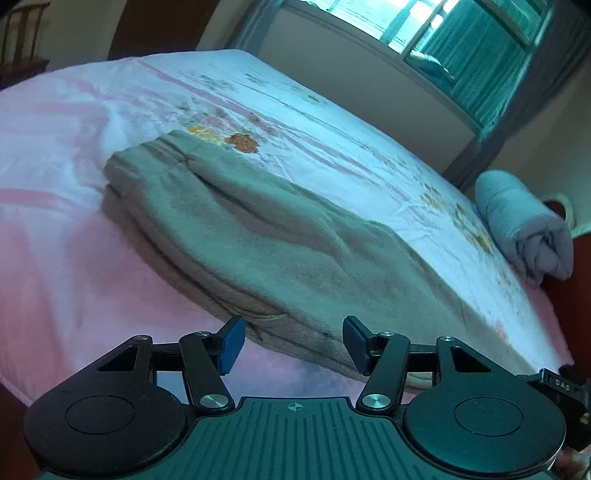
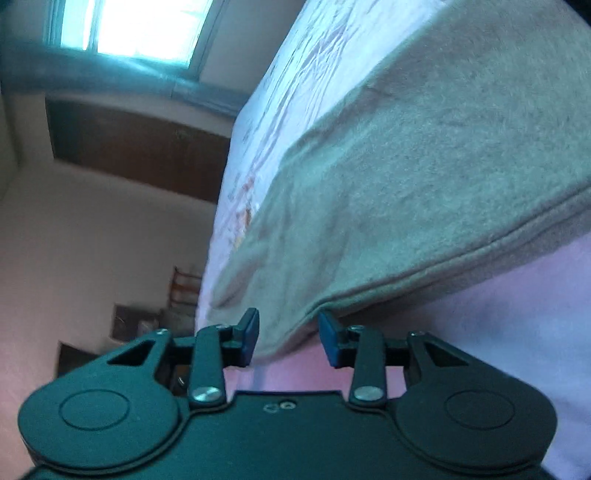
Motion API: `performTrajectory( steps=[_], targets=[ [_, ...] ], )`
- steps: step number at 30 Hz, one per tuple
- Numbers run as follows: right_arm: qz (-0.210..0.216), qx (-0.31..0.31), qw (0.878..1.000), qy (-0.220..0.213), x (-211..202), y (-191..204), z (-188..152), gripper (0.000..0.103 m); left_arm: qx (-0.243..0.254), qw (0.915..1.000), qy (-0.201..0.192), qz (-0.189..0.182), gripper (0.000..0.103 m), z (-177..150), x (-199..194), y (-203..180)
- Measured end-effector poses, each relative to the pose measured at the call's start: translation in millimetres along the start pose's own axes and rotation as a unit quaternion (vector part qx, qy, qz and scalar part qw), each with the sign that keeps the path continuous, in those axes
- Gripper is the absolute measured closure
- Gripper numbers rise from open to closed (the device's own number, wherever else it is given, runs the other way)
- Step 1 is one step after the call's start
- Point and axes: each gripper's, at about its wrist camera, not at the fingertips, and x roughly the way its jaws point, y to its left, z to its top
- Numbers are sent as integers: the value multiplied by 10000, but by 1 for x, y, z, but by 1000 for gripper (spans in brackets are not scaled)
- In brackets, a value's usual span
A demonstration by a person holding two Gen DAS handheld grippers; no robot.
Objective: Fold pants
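I'm holding the left hand-held gripper (image 1: pixel 293 343) spread wide at the grey pants (image 1: pixel 258 236) lying on the bed (image 1: pixel 74 280), right hand-held gripper (image 2: pixel 288 338) gaping too, gripping nothing

Daylight from window (image 2: pixel 140 27); soft blur; fisheye-warped edges; cyan cast.

Pink floral bedsheet (image 1: pixel 332 147), bright curtained window (image 1: pixel 461 44), pale walls (image 2: pixel 92 240).
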Motion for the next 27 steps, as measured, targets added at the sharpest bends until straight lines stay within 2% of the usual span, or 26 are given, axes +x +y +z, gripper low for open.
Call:
performTrajectory(
  steps=[3,6,13,15,16,18,20,22,23,25,26,27],
  targets=[
    [-59,283,9996,-65,4,-6,1,75,-392,9991,46,-158,45,1,2,14],
    [90,694,9975,-50,7,-11,-4,75,-773,9964,93,-324,45,4,8,24],
    [214,1292,9914,-66,17,-33,-11,75,-799,9958,123,-424,45,13,23,20],
    [163,1371,9903,-151,21,-36,-10,80,-882,9950,141,-445,45,15,28,23],
    [124,1337,9907,-218,20,-35,-10,86,-938,9945,134,-443,45,16,30,25],
    [-31,1102,9933,-343,23,-28,-9,102,-1005,9938,101,-468,54,17,30,29],
    [-344,872,9950,-356,27,-21,-8,103,-1067,9933,95,-434,76,20,33,34],
    [-463,661,9960,-385,29,-13,-6,103,-1127,9923,118,-495,86,22,34,38],
    [-399,441,9971,-467,27,-5,-5,103,-1054,9929,19,-552,87,24,31,37],
    [52,-153,9967,-799,14,13,-7,103,-909,9907,-428,-918,87,25,18,36],
    [304,-557,9930,-991,8,22,-9,103,-779,9896,-687,-996,87,25,11,36],
    [450,-977,9875,-1155,5,25,-13,103,-646,9906,-788,-913,87,25,9,36]
  ],
)
